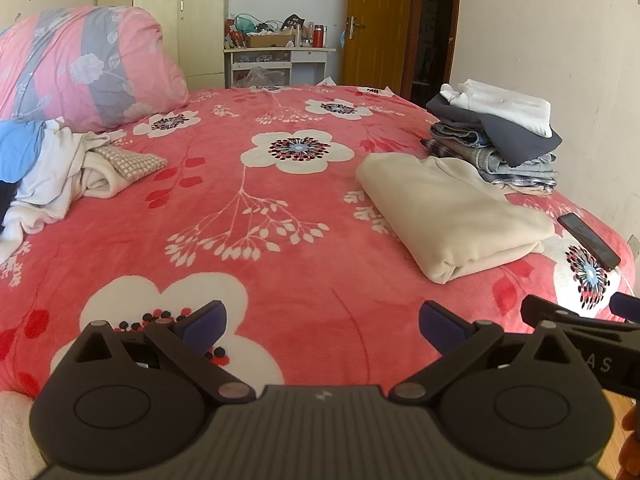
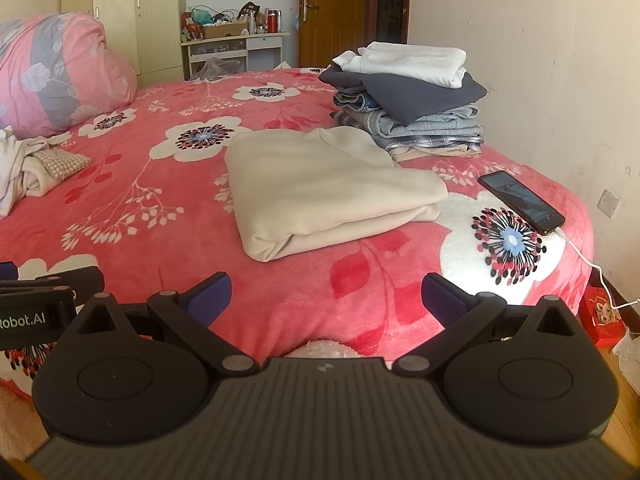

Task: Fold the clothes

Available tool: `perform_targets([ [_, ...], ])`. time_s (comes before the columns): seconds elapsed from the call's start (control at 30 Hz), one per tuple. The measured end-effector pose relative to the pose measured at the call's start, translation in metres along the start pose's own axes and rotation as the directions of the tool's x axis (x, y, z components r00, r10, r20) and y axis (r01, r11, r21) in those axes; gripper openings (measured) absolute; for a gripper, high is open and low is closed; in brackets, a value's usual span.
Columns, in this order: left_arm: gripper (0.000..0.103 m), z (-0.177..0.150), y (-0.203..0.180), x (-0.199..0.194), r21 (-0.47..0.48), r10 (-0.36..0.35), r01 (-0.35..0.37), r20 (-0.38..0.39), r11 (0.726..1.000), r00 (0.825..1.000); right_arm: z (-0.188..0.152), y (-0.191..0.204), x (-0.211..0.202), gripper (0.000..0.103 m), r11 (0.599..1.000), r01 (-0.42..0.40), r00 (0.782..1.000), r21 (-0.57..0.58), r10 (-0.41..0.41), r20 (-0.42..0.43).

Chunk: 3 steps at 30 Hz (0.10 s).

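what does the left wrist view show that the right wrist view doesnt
Only the left wrist view: a blue garment at the far edge of the unfolded heap.
Only the right wrist view: a white wall socket and a red box on the floor.
Both: the folded beige garment, the stack of folded clothes, the black phone, and both open grippers, left and right.

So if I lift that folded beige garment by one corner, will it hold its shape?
Probably not. The folded beige garment looks like soft fleece in loose layers, so it would likely droop and unfold. It seems light; scooping under it with both open grippers should work better.
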<state>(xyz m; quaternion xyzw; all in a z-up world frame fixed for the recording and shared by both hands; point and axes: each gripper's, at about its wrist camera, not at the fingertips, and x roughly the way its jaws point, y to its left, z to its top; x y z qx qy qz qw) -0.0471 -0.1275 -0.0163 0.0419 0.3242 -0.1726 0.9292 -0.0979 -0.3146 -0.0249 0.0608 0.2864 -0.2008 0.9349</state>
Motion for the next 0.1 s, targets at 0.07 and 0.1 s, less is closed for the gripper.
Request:
perform_targets([
  [0.07, 0.103, 0.0002, 0.0002, 0.0000, 0.000, 0.000, 0.000, 0.001, 1.000, 1.000, 0.0001, 0.0006, 0.0001, 0.102, 1.000, 0.000, 1.000, -0.001, 0.000, 0.000],
  [0.1, 0.103, 0.0002, 0.0004, 0.0000, 0.000, 0.000, 0.000, 0.001, 1.000, 1.000, 0.0001, 0.0009, 0.0001, 0.102, 1.000, -0.001, 1.000, -0.001, 0.001, 0.001],
])
